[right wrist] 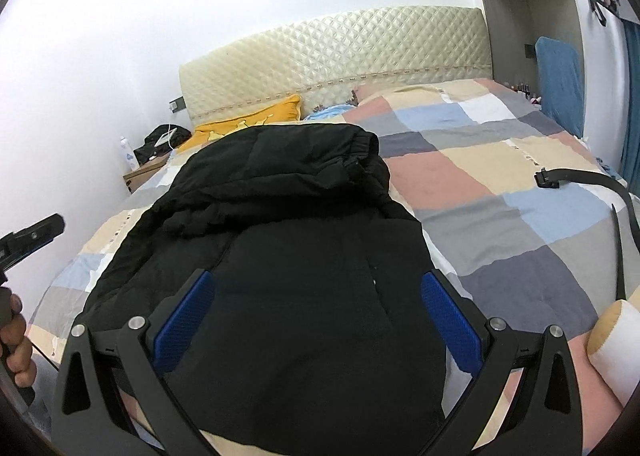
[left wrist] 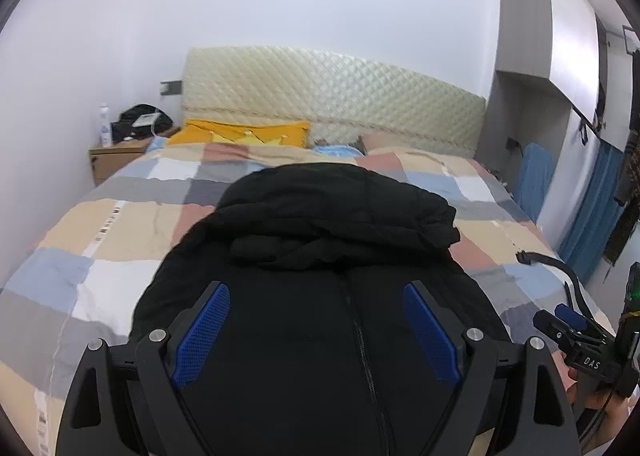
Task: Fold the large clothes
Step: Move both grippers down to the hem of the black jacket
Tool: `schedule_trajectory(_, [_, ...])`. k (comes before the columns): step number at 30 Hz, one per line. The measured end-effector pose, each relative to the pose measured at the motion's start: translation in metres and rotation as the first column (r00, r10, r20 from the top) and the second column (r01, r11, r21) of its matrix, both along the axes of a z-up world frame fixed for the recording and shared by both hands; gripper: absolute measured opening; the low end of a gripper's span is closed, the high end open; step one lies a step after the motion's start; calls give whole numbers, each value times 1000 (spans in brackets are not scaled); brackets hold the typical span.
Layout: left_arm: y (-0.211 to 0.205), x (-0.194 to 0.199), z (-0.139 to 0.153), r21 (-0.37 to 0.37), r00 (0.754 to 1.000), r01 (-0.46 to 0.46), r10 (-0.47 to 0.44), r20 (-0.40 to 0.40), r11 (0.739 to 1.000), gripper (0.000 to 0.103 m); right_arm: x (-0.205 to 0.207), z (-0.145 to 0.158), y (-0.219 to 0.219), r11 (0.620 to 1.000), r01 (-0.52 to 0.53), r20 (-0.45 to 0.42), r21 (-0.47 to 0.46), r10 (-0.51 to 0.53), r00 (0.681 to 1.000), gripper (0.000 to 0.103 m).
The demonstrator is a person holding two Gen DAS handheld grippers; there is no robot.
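A large black zip-up jacket (left wrist: 320,336) lies on the checked bedspread (left wrist: 120,223), its sleeves and hood bunched in folds across the far end. It also shows in the right wrist view (right wrist: 300,276). My left gripper (left wrist: 316,296) is open and empty above the jacket's front zip. My right gripper (right wrist: 318,288) is open and empty above the jacket's near right part. The right gripper also shows at the right edge of the left wrist view (left wrist: 576,324), and the left gripper at the left edge of the right wrist view (right wrist: 36,236).
A black strap with a buckle (right wrist: 568,177) lies on the bedspread to the right. Yellow pillow (left wrist: 240,133) and quilted headboard (left wrist: 340,103) are at the far end. A wooden nightstand (left wrist: 116,159) stands at the left, a wardrobe (left wrist: 560,55) at the right.
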State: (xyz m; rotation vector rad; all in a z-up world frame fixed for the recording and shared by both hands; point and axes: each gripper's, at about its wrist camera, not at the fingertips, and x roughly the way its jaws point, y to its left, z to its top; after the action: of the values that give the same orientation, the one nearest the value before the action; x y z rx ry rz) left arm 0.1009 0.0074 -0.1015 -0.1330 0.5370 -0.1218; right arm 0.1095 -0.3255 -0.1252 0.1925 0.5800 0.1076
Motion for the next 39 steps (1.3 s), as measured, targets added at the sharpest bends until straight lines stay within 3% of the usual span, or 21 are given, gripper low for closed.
schedule_trajectory(5, [14, -10, -7, -1, 999, -42, 42, -15, 999, 89, 3, -2, 3, 1000, -11, -44, -14, 10, 999, 103])
schedule_trajectory(10, [42, -13, -5, -7, 998, -51, 50, -34, 999, 89, 20, -7, -3, 996, -74, -157, 55, 82, 984, 103])
schedule_trajectory(14, [70, -8, 2, -36, 995, -86, 84, -50, 996, 89, 36, -4, -7, 992, -127, -203, 12, 127, 971, 103])
schedule_trajectory(17, [87, 2, 4, -47, 993, -95, 92, -76, 994, 89, 54, -8, -21, 984, -171, -294, 53, 179, 939, 103])
schedule_trajectory(22, [125, 29, 0, -27, 970, -219, 215, -113, 975, 89, 74, -20, -42, 972, -235, -420, 17, 221, 880, 103])
schedule_trajectory(27, [154, 59, -18, -24, 941, -254, 241, -235, 967, 89, 93, -56, -74, 971, -159, -557, 178, 232, 798, 103])
schedule_trajectory(29, [167, 68, -31, -76, 927, -272, 240, -287, 959, 89, 97, -80, -84, 952, -102, -610, 287, 264, 747, 103])
schedule_trajectory(31, [181, 79, -49, -112, 894, -306, 245, -374, 945, 89, 99, -96, -92, 937, -43, -645, 347, 272, 714, 103])
schedule_trajectory(36, [197, 88, -83, -170, 846, -268, 148, -512, 948, 89, 95, -108, -98, 939, 31, -696, 343, 232, 679, 103])
schedule_trajectory(39, [207, 91, -108, -228, 791, -217, 34, -610, 949, 89, 96, -115, -86, 936, -3, -712, 352, 271, 647, 103])
